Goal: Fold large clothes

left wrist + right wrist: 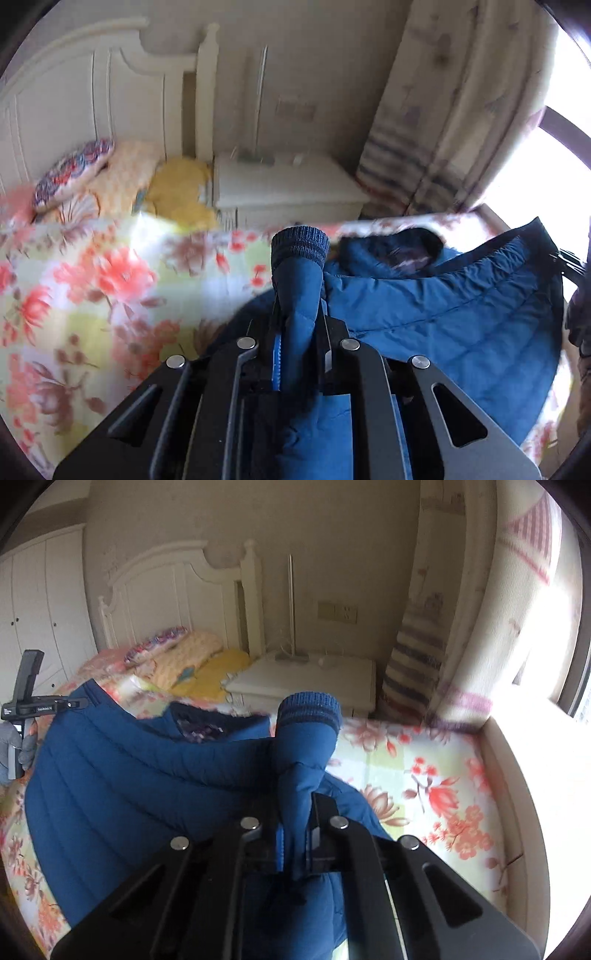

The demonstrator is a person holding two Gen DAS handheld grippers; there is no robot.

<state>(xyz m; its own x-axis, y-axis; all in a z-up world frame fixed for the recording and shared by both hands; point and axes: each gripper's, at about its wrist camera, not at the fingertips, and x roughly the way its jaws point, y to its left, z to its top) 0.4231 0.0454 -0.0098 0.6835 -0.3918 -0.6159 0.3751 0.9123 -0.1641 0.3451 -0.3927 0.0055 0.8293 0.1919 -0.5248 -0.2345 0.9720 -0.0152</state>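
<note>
Flowery sheets cover the bed point(74, 295) in the left wrist view, with pillows point(74, 177) far off by the white headboard point(74, 92) and a nightstand point(288, 184) past the edge. A blue jacket point(443, 295) lies on the bed to the right. The left gripper point(301, 332) has its jaws closed tight on one sleeve point(299, 280), just below the knit cuff point(300, 245), which sticks up past the fingers. I think it holds the sleeve there so it can be laid across the jacket.

Over in the right wrist view, the jacket point(129, 775) spreads to the left on the bed point(424, 775). The right gripper point(295, 812) is clamped on the other sleeve point(303, 760), again under its cuff point(308, 710). Both sleeves look lifted and ready to fold in. Far left, the other gripper shows beside the jacket.
</note>
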